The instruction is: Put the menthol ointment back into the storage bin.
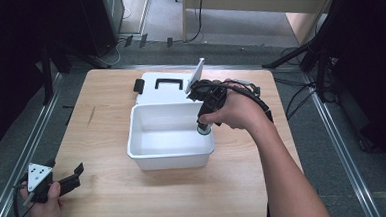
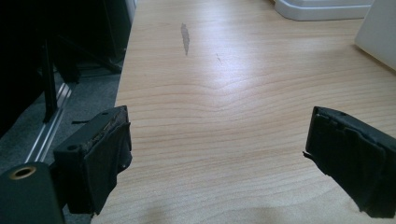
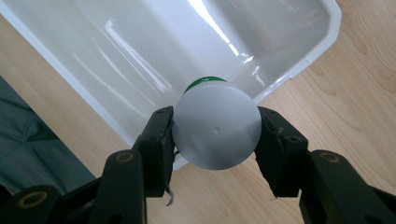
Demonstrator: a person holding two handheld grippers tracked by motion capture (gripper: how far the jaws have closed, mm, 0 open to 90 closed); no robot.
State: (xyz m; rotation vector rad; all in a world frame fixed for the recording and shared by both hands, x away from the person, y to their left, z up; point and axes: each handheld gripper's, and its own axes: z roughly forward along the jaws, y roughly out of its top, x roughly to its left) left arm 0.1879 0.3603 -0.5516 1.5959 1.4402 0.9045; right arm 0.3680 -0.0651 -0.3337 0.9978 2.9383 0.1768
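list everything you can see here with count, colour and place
box: 1, white, open, middle of the table
lid: 1, white with a black handle, lying flat behind the box
bottle: 1, white with a green band, held over the box's right rim
table: 1, light wood, under everything
floor: grey, around the table
left gripper: 1, black with a grey plate, near left corner of the table, jaws open with nothing between them
right gripper: 1, black, at the box's right edge, jaws shut on the bottle
hands: 2, one on each gripper
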